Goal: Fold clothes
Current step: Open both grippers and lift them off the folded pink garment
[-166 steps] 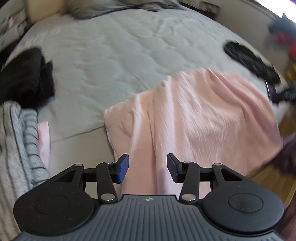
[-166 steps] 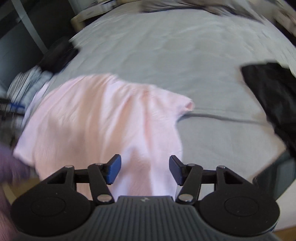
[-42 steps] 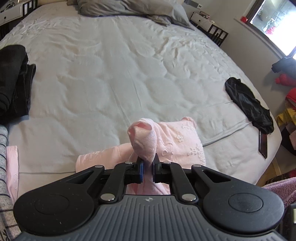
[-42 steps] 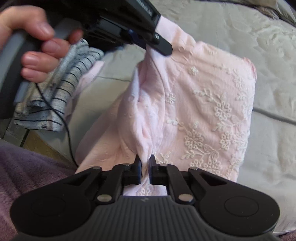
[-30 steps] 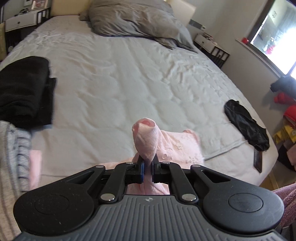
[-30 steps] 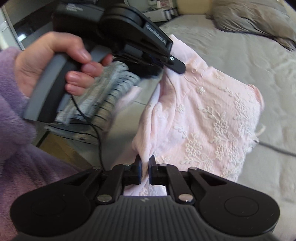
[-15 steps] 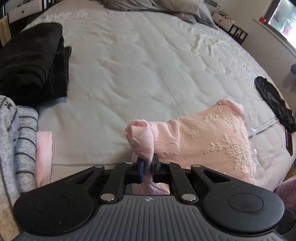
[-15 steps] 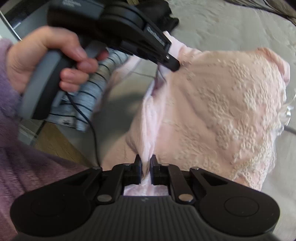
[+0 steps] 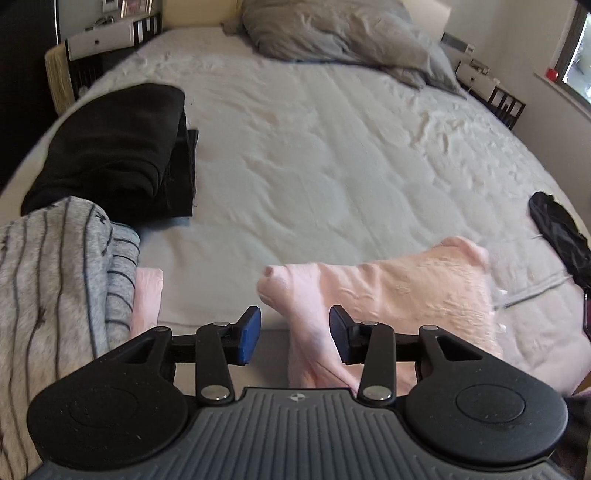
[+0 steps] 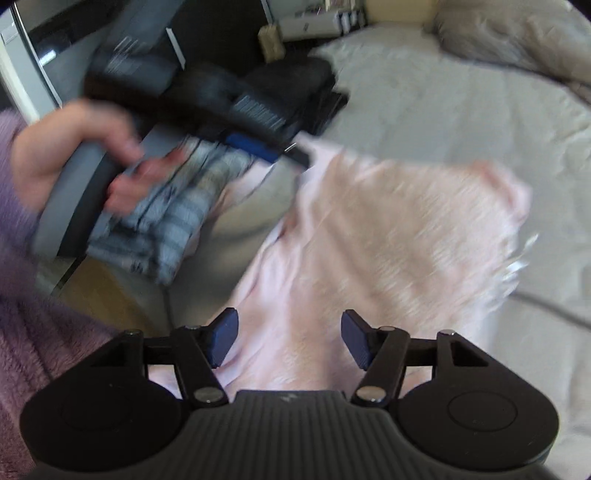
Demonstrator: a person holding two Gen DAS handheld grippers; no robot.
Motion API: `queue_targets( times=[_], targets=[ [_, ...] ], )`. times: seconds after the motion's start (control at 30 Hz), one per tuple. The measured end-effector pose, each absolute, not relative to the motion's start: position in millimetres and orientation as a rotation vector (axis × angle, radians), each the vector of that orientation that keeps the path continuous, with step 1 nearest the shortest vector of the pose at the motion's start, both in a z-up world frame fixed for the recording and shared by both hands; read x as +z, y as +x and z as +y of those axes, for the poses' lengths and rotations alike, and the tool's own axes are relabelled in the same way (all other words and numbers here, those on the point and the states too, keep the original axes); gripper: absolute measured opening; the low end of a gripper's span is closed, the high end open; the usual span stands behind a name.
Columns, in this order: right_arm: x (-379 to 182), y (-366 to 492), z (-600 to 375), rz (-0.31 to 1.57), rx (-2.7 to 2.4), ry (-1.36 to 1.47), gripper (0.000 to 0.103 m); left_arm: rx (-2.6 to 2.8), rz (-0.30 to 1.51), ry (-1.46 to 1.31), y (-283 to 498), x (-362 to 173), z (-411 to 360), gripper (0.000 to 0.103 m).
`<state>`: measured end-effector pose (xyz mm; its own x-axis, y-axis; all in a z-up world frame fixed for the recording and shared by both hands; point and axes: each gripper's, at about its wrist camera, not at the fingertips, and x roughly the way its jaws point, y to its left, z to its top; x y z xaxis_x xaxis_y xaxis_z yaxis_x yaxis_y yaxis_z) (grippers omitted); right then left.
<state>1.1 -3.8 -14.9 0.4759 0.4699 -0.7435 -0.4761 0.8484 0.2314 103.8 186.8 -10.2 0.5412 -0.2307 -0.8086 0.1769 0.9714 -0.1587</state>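
A folded pink embroidered top [image 9: 399, 291] lies on the near edge of the grey bed [image 9: 332, 147]. My left gripper [image 9: 294, 338] hovers over its left corner; the jaws are opening, a fold of pink cloth lies between them, and the pads no longer press on it. In the right wrist view the same pink top [image 10: 388, 236] spreads ahead, blurred. My right gripper [image 10: 288, 338] sits above its near edge with jaws opening and cloth under the gap, not pinched. The left gripper [image 10: 280, 147] shows there at upper left, held by a hand [image 10: 74, 147].
A folded black garment [image 9: 110, 147] and a grey striped pile [image 9: 55, 280] on a pink piece [image 9: 147, 295] sit at the left. A loose black garment [image 9: 557, 236] lies at the bed's right edge. Grey pillows [image 9: 332, 29] are at the head. A purple sleeve [image 10: 37, 332] is lower left.
Both grippers, shut on the pink top half a second ago, have let go and their jaws have spread. The top has dropped flatter onto the bed.
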Motion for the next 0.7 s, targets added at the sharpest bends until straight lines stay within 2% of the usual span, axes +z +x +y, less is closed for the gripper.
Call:
queue_targets(
  times=[0.03,0.07,0.1,0.13,0.33,0.7],
  targets=[
    [-10,2,-10,0.872,0.551,-0.025,0.063,-0.239,0.967,-0.067,97,-7,185,0.034],
    [-6,2,-17,0.838,0.523,-0.045,0.054,-0.244,0.967,-0.069,89,-6,183,0.032],
    [-2,3,-23,0.804,0.495,-0.065,0.036,-0.258,0.971,-0.06,82,-5,179,0.029],
    [-1,7,-30,0.792,0.471,-0.061,0.03,-0.268,0.968,-0.046,76,-6,175,0.029],
    [-12,37,-58,0.762,0.387,0.003,0.029,-0.305,0.919,-0.036,73,-23,166,0.028],
    [-58,85,-63,0.873,0.333,0.045,0.03,-0.247,1.065,0.011,117,-78,158,0.028]
  ],
)
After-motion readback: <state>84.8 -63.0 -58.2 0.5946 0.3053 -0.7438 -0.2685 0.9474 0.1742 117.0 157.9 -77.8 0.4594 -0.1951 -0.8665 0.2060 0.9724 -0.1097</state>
